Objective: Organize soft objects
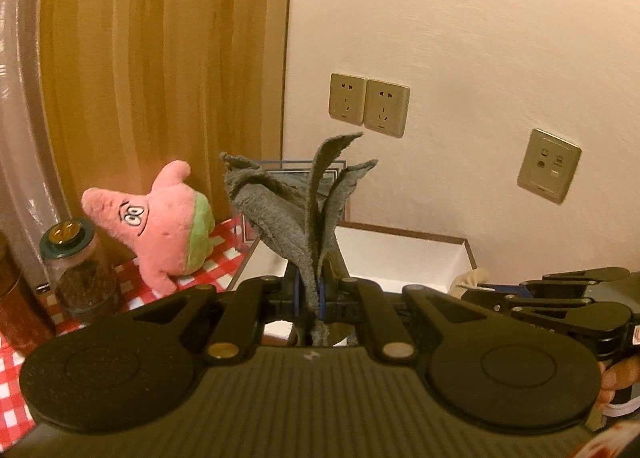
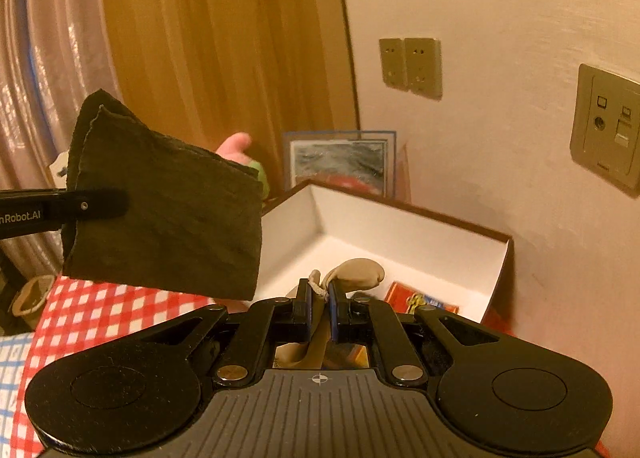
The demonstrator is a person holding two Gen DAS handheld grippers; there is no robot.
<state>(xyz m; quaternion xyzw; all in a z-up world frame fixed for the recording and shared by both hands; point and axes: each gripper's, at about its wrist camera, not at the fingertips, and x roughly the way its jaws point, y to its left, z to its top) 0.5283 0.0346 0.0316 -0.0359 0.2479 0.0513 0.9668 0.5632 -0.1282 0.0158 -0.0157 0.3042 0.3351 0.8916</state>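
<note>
My left gripper (image 1: 314, 290) is shut on a grey folded cloth (image 1: 296, 210), whose flaps stand up past the fingers. The same cloth (image 2: 168, 210) hangs at the left of the right wrist view, held by the left gripper's finger (image 2: 60, 210). My right gripper (image 2: 320, 310) is shut on a beige soft pouch (image 2: 352, 274) by its cord, over the open white box (image 2: 400, 226). The box (image 1: 400, 254) lies just beyond the cloth in the left wrist view. A pink star plush (image 1: 160, 226) sits on the red checked tablecloth (image 1: 132, 286) to the left.
A glass jar (image 1: 76, 270) with a dark lid stands at the left by the plush. A framed picture (image 2: 340, 162) leans against the wall behind the box. A red packet (image 2: 420, 300) lies inside the box. Wall sockets (image 1: 368, 104) are above.
</note>
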